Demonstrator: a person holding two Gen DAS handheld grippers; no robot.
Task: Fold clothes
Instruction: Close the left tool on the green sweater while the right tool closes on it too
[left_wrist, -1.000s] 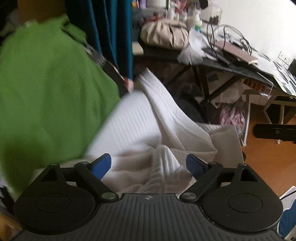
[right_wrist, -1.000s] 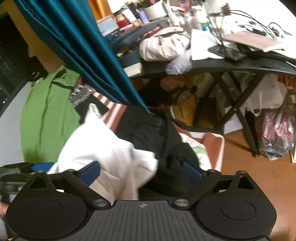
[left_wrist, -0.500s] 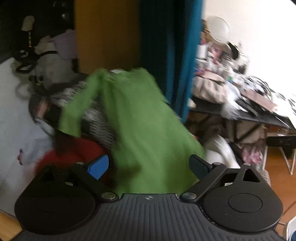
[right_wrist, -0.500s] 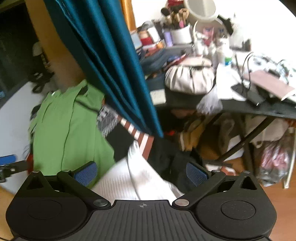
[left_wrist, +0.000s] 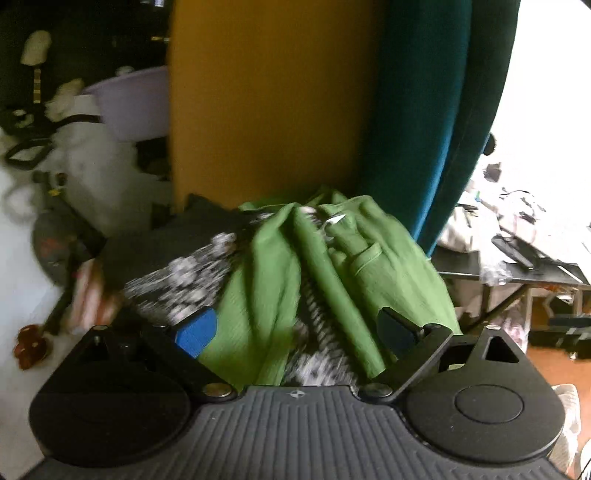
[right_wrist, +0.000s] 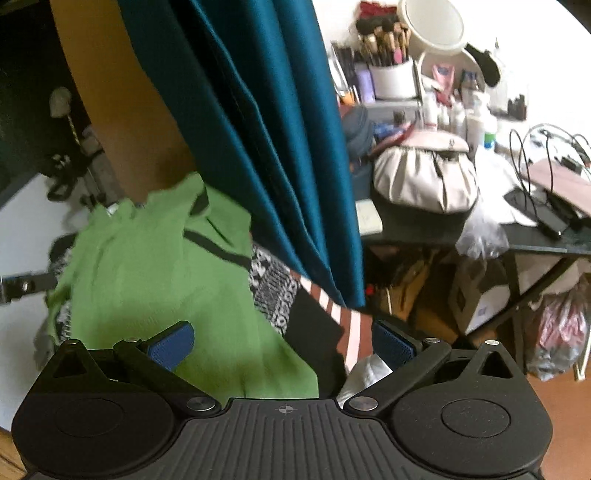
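Both tongs, left (left_wrist: 297, 330) and right (right_wrist: 282, 345), gape wide (empty) over the green garment (left_wrist: 373, 273)

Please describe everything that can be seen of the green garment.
The green garment looks like soft knit fabric with fine ribbing. It lies crumpled, not folded, on a black-and-white patterned cloth, just in front of the teal curtain. In the left wrist view it is bunched into long folds, and a cuff or pocket edge shows. In the right wrist view dark strips cross its upper part. Both grippers are open above it and hold nothing.
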